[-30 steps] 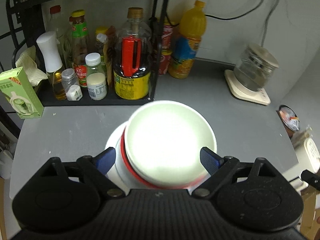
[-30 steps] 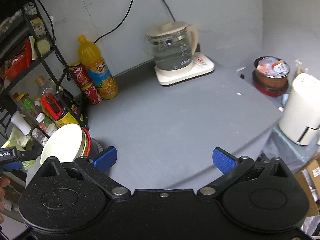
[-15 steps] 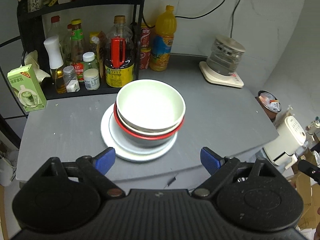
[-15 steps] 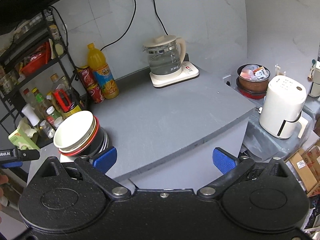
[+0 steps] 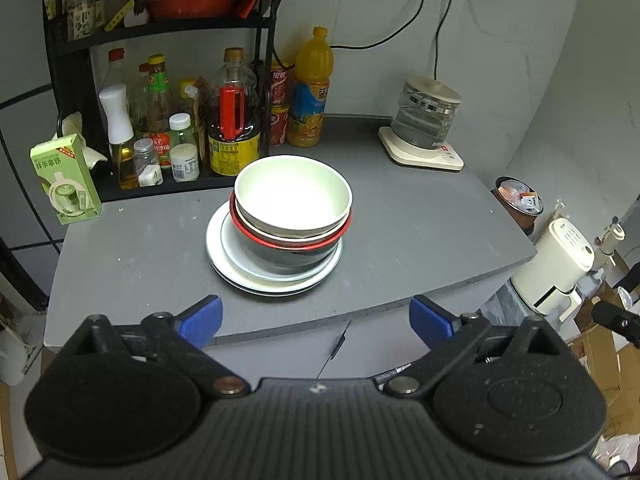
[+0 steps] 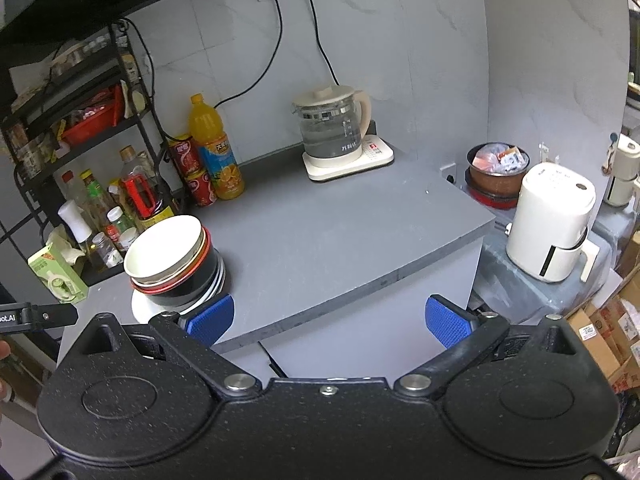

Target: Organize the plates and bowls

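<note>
Finishing stack: white ceramic bowl (image 5: 293,196) tops red-rimmed black bowl (image 5: 286,249) on white round plates (image 5: 240,270); left gripper (image 5: 316,316), jaws just opening wide, and right gripper (image 6: 327,317) gape empty; next likely nothing.

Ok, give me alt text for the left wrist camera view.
A white bowl nests in a red-rimmed bowl on stacked white plates, centred on a grey counter. The left gripper hangs in front, jaws open and empty.
</note>
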Available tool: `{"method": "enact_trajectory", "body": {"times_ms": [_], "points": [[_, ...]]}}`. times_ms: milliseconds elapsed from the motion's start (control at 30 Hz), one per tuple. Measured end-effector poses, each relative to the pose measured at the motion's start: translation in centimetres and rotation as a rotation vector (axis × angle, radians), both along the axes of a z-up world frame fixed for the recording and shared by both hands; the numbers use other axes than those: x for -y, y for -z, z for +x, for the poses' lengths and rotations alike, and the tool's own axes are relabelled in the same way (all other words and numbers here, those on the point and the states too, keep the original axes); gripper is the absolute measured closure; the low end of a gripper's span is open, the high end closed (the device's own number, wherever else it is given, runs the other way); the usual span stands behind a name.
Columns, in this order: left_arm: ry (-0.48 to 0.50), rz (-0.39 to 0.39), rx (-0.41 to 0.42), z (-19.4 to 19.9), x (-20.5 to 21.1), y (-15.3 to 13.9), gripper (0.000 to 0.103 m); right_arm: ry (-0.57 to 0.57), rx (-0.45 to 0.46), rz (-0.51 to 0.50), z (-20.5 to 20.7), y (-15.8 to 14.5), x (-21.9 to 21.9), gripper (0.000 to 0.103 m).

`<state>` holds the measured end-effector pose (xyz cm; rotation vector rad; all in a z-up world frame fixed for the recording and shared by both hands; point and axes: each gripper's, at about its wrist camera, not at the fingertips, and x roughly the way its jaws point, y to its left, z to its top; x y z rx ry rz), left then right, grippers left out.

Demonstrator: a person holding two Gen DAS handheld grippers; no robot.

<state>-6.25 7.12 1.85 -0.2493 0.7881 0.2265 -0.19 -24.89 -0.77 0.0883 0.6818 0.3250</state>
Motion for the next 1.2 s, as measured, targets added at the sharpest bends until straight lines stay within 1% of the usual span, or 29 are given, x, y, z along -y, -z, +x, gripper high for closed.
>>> {"method": "enact_trajectory", "body": {"times_ms": [133, 333, 433, 567, 733, 1200], "points": [[0.007, 0.006, 0.017, -1.3, 0.3, -0.4, 0.001, -0.014, 0.015, -0.013, -1.0, -0.3, -0.3, 0.000], [0.016, 0.027, 0.034, -2.8, 0.3, -0.9, 0.001, -0.037, 0.011, -0.021, -2.0, -0.4, -1.0, 0.000], [0.020, 0.035, 0.037, -3.5, 0.2, -0.8, 0.001, -0.055, 0.005, -0.013, -2.4, -0.4, -1.3, 0.000], [0.022, 0.034, 0.036, -4.3, 0.0, -0.5, 0.001, -0.063, 0.008, -0.027, -2.8, -0.2, -1.7, 0.000], [0.007, 0.033, 0.035, -4.7, -0.4, -0.1, 0.001, -0.071, 0.012, -0.026, -3.1, -0.1, -1.7, 0.000], [0.011, 0.043, 0.037, -4.8, 0.2, -0.1, 0.001, -0.096, -0.006, -0.040, -3.2, 0.1, -1.5, 0.000]]}}
